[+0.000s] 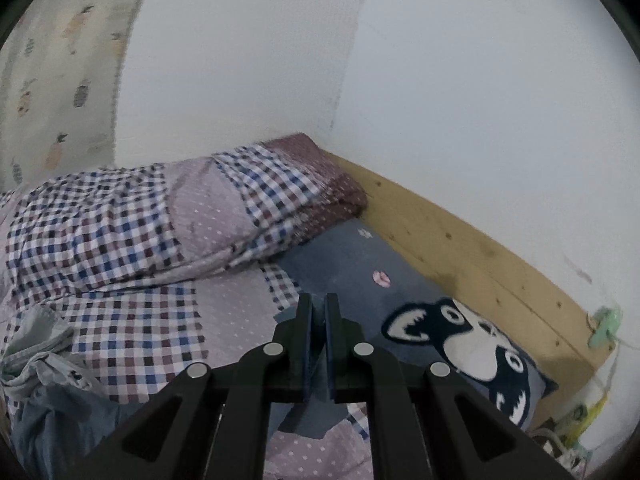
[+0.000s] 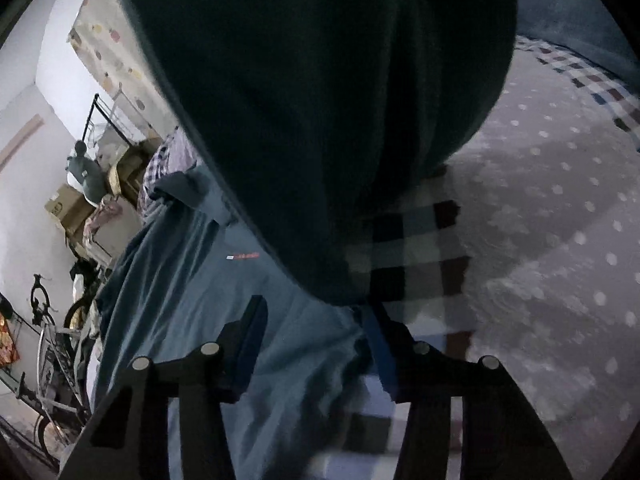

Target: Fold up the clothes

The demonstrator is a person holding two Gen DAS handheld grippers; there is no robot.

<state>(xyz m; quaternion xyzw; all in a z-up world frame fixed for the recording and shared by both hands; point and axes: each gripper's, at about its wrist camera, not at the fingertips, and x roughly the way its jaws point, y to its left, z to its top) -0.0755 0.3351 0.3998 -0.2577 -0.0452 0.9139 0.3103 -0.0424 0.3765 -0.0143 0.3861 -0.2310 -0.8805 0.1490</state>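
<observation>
- The left gripper (image 1: 319, 312) is above the bed, its two fingers drawn in to a narrow slit with nothing showing between them.
- Below it lies the bedspread (image 1: 160, 320), checked in white, blue and maroon with pale lilac dotted patches.
- A folded quilt (image 1: 160, 216) of the same pattern is piled toward the far end of the bed, against the white wall (image 1: 440, 100).
- A grey-blue pillow (image 1: 460, 336) with a cartoon dog face lies along the wooden bed rail (image 1: 480, 256) at the right edge of the bed.
- At the left edge of the bed, crumpled blue-grey cloth (image 1: 44, 408) lies on the bedspread.
- The right gripper (image 2: 316, 320) has its fingers spread wide over a blue-teal shirt (image 2: 224, 320) lying on the bed.
- The shirt carries a small red and white label (image 2: 242, 256); its writing is too small to read.
- A fold of dark green fabric (image 2: 320, 100) hangs close to the lens and covers most of the right wrist view; its lower edge reaches the right finger, and I cannot tell whether it touches.
- Beyond the shirt, off the bed, stand cardboard boxes (image 2: 68, 204) and a bicycle (image 2: 52, 336); no print on the boxes is legible.
</observation>
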